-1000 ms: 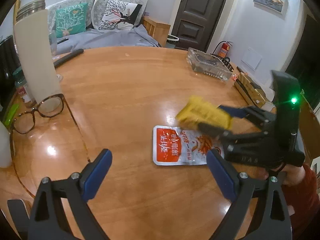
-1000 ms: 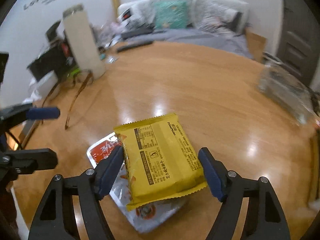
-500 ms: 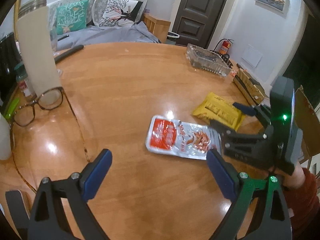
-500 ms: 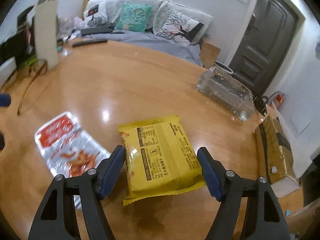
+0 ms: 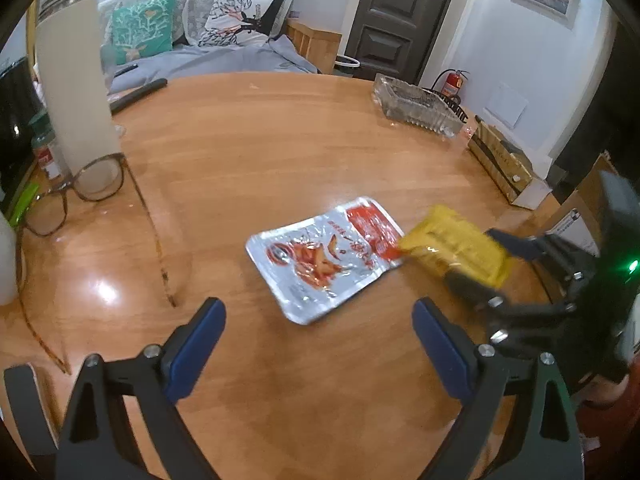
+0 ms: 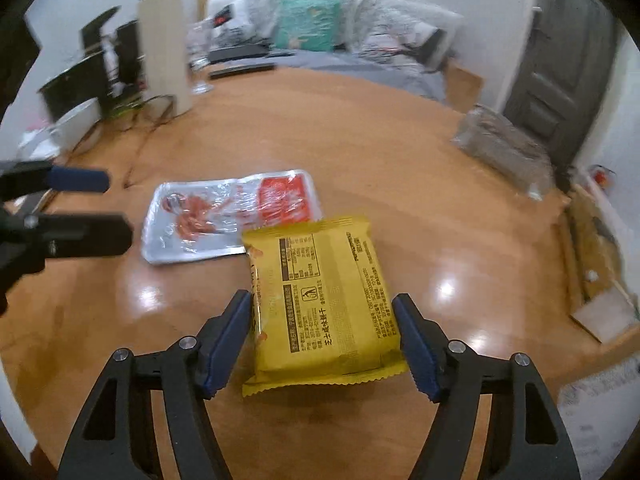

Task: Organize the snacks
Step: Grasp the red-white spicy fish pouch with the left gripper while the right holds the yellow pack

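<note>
Snacks numbered two on the wooden table (image 5: 280,140): a silver-and-red pouch (image 5: 326,256) lay flat mid-table, and a yellow packet (image 6: 324,300) sat between the right claw's (image 6: 322,338) closing jaws, its far corner touching or overlapping the pouch. Whether the pads pressed it yet I could not tell. The left claw (image 5: 316,342), narrowing slightly, held nothing. Judging by this, sorting was underway, nothing visibly finished.

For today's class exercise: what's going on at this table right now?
A person is sorting snacks with two handheld grippers. The right gripper holds a yellow snack packet, its jaws closing, beside a red-and-silver pouch lying flat on the wooden table. The left gripper hangs empty near the pouch, its jaws closing too.
</note>
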`<state>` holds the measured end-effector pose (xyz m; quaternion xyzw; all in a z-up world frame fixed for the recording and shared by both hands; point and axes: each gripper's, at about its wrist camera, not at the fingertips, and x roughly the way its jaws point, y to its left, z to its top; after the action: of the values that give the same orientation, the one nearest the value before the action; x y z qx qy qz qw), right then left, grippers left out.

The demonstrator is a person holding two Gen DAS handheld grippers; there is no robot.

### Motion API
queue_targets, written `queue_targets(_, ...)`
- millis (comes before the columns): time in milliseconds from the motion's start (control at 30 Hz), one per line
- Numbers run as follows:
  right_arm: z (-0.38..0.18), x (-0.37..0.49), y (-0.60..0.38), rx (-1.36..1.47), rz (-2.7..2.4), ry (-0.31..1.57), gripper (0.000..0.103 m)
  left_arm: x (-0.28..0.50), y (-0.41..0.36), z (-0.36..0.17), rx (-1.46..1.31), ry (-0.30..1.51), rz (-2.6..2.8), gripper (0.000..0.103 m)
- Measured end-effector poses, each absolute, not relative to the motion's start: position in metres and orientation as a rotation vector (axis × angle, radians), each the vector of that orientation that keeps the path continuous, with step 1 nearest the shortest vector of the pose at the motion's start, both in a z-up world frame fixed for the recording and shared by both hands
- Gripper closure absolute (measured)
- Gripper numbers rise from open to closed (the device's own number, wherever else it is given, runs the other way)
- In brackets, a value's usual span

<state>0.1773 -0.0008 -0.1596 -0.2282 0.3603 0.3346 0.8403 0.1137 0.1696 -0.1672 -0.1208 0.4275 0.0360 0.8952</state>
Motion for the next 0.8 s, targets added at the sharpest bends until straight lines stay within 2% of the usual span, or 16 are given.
queue_targets(233, -0.158, 0.189, -0.027, -0.435, 0.672, 0.81, 0.035, 0.166, 0.16, -0.164, 0.069, 0.864, -0.013, 0.016)
queue_targets(433, -0.155, 0.195, -0.038, -0.409, 0.694, 0.821, 0.035, 0.223, 0.16, -0.178, 0.103, 0.989, -0.21, 0.017)
queue_targets(567, -0.155, 0.196, -0.043, -0.398, 0.703, 0.83, 0.035, 0.221, 0.157, -0.186, 0.106, 1.051, -0.269, 0.017)
queue_targets(800, -0.156, 0.197, -0.049, -0.36, 0.726, 0.847, 0.035, 0.182, 0.152, -0.187, 0.081, 1.053, -0.337, 0.017)
